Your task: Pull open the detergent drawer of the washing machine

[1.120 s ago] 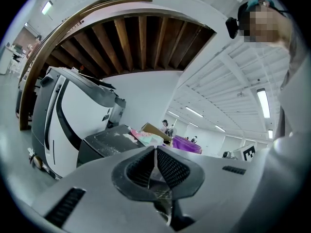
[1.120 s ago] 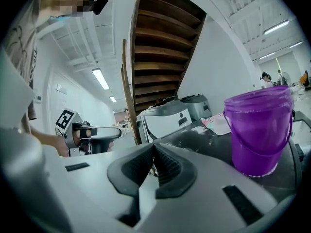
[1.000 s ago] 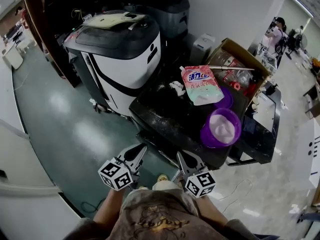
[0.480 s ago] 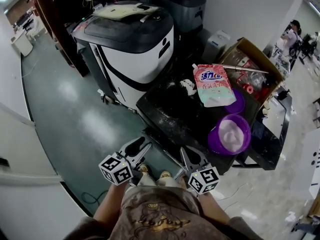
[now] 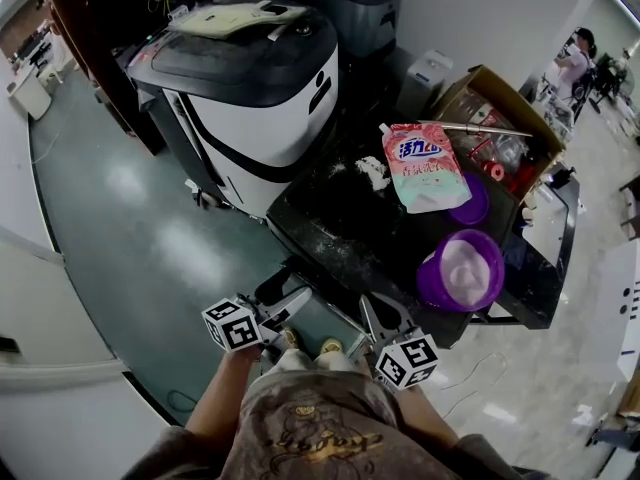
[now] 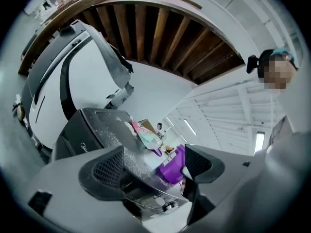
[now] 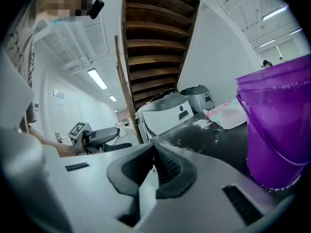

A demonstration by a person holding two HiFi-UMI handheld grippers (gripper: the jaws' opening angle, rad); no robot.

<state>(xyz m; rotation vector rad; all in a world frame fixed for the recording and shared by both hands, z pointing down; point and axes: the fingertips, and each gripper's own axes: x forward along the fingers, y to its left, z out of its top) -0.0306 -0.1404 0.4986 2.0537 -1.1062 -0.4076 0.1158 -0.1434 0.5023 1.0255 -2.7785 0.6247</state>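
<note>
Over on your left stands a tall white-and-black machine (image 5: pixel 262 108), well apart from both grippers. Next, your left gripper (image 5: pixel 285 296) is held low over the green floor (image 5: pixel 150 248), just short of the near left corner of the washing machine (image 5: pixel 330 230). Its jaws are spreading apart and already stand wide. The left gripper view shows a glossy dark part of that corner low between them, but neither pad is pressing on anything. The washing machine is the low black unit straight ahead of you, with white powder scattered over its top. You cannot pick out the detergent drawer for certain in any view; it may be that dark part at the corner facing the left gripper.

Your right gripper (image 5: pixel 376 314) sits at the washer's near edge, to the right of the left one. Its jaws are closed together with nothing between them, as the right gripper view shows. Beyond it a pink detergent pouch (image 5: pixel 425 166) lies flat on the washer's top, and a purple bucket (image 5: pixel 460 270) stands near the right edge. Farther right, an open cardboard box (image 5: pixel 497 86) holds assorted items.
</note>
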